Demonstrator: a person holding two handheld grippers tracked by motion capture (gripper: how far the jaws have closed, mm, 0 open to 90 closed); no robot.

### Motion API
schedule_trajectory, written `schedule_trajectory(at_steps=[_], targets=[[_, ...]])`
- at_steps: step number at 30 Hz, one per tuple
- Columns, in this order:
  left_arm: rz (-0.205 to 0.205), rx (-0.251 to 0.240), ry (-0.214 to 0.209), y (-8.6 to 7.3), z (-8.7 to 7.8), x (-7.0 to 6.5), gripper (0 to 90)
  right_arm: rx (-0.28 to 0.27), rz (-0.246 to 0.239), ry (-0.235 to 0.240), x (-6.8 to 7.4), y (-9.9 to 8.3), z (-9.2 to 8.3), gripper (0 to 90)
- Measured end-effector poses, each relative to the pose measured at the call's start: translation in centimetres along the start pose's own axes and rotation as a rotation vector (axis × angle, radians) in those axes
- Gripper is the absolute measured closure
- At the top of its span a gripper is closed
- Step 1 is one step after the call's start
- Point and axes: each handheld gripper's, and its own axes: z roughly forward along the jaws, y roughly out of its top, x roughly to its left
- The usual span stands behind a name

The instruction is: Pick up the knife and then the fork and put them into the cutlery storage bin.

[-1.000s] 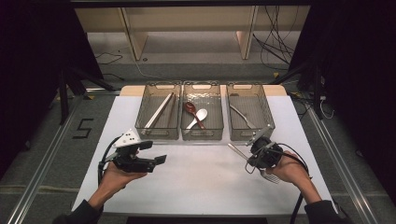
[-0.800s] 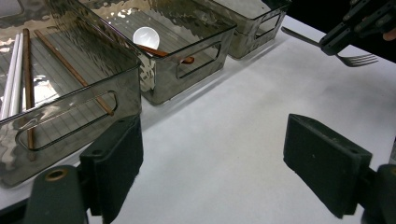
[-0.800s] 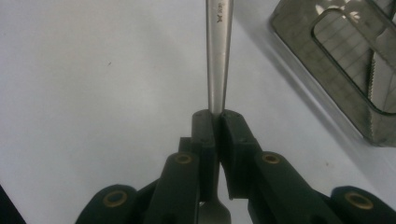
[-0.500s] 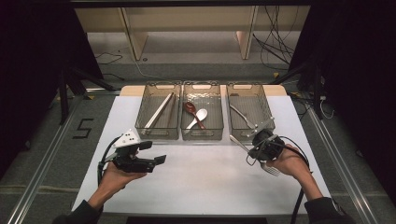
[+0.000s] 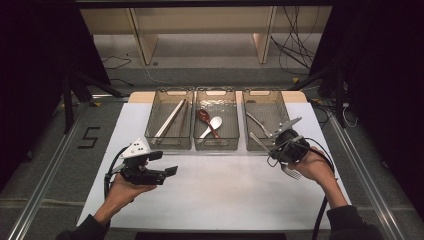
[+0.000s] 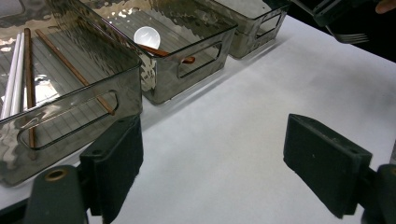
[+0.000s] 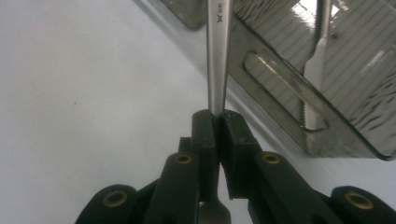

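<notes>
The right gripper [image 7: 215, 116] has its jaws clamped on a fork [image 7: 218, 56], handle toward twelve o'clock, just over the near rim of the right bin [image 5: 265, 117]. Since a second ago it has risen toward that bin. The left gripper [image 6: 215, 163] holds its jaws wide apart above the bare table [image 5: 220, 195]. In the high view the tines [image 5: 292, 173] poke out at five o'clock.

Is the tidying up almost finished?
Nearly, it seems. Chopsticks lie in the left bin, spoons in the middle bin. The right gripper clamps a fork beside the right bin, not yet dropped in. The left gripper is open.
</notes>
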Motion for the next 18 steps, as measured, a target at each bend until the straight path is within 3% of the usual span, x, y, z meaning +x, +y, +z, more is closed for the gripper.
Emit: schedule_trajectory(at_steps=[18], targets=[[0.0, -0.006, 0.006, 0.0, -0.1, 0.1, 19.3, -0.041, 0.062, -0.032, -2.6, 0.7, -0.5, 84.9]])
